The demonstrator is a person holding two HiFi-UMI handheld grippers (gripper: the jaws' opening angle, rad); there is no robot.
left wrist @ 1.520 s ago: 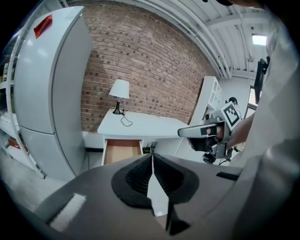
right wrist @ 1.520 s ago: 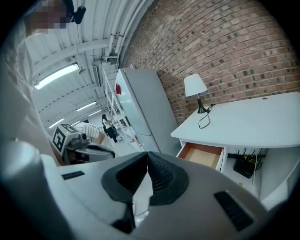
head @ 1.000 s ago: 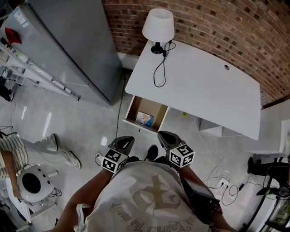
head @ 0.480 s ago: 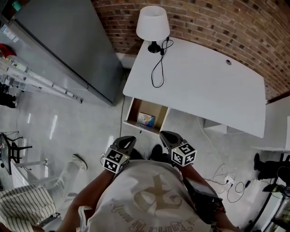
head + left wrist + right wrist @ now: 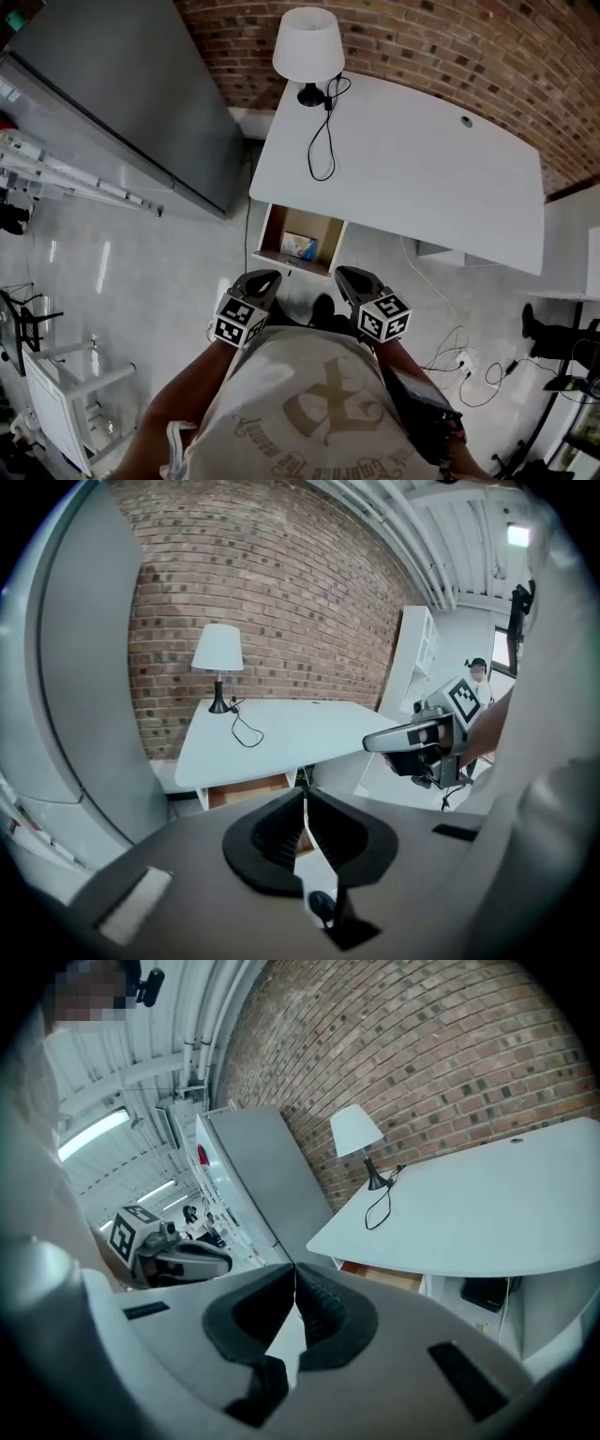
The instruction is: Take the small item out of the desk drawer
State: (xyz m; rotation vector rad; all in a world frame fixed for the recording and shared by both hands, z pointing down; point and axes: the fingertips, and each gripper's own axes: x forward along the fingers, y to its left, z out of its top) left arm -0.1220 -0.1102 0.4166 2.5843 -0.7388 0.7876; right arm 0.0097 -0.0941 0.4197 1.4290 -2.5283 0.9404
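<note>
Presently left tongs (image 5: 305,795) closed, empty; right tongs (image 5: 294,1267) closed, empty

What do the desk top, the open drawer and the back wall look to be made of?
Desk top: likely smooth white laminate or painted board, matte, even colour.
Drawer: brown wood or wood-look board inside, white front edge.
Wall: exposed red-brown brick, with visible mortar joints.
</note>
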